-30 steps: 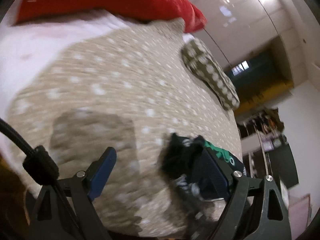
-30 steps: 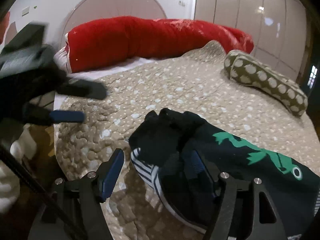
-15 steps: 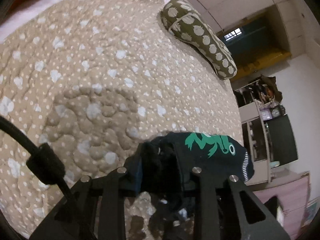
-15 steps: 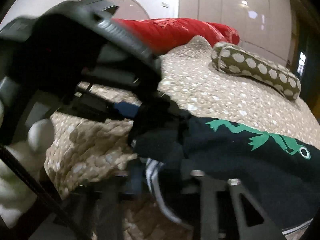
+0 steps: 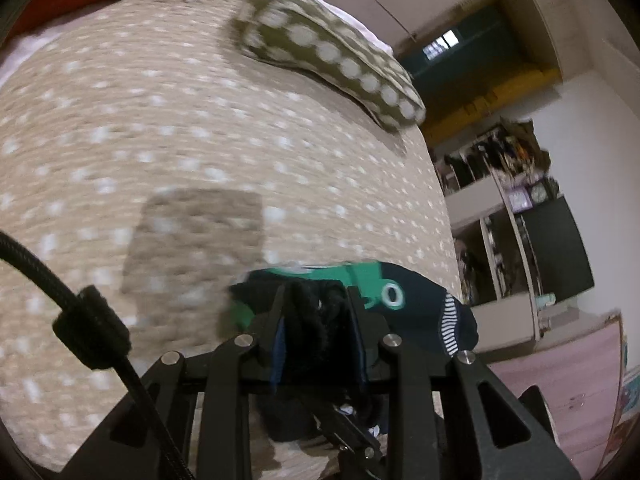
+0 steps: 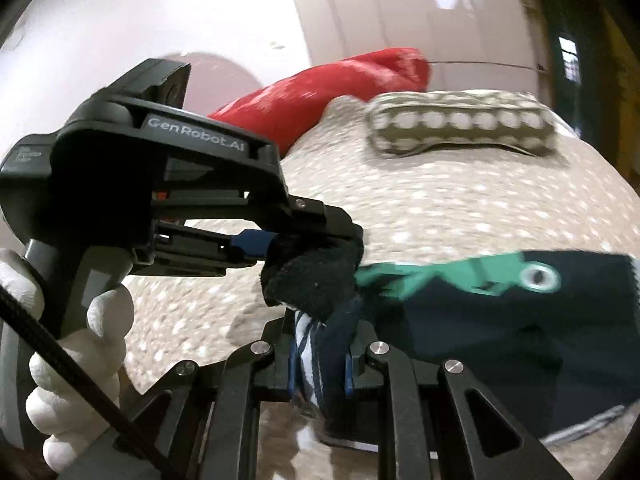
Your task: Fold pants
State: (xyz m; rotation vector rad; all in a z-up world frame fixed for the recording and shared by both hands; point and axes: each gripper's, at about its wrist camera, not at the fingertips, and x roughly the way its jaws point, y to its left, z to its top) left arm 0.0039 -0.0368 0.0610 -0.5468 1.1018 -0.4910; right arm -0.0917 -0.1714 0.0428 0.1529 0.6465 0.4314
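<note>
The pants (image 6: pixel 500 320) are dark navy with a green dinosaur print and white stripes. They lie bunched at the near edge of the bed and also show in the left wrist view (image 5: pixel 416 308). My left gripper (image 5: pixel 318 332) is shut on a dark fold of the pants; it also shows in the right wrist view (image 6: pixel 304 248), held by a white-gloved hand, pinching the cloth's upper corner. My right gripper (image 6: pixel 320 364) is shut on the striped edge of the pants just below it. Both hold the cloth lifted off the bedspread.
A beige spotted bedspread (image 5: pixel 180 128) covers the bed. An olive dotted bolster (image 5: pixel 332 60) lies at the far side, and a red pillow (image 6: pixel 328 92) at the headboard. Shelves and a pink rug (image 5: pixel 560 380) are to the right, off the bed.
Both grippers were open a second ago and have closed on the pants' near edge. They have lifted the cloth, and the views swing as they move.
</note>
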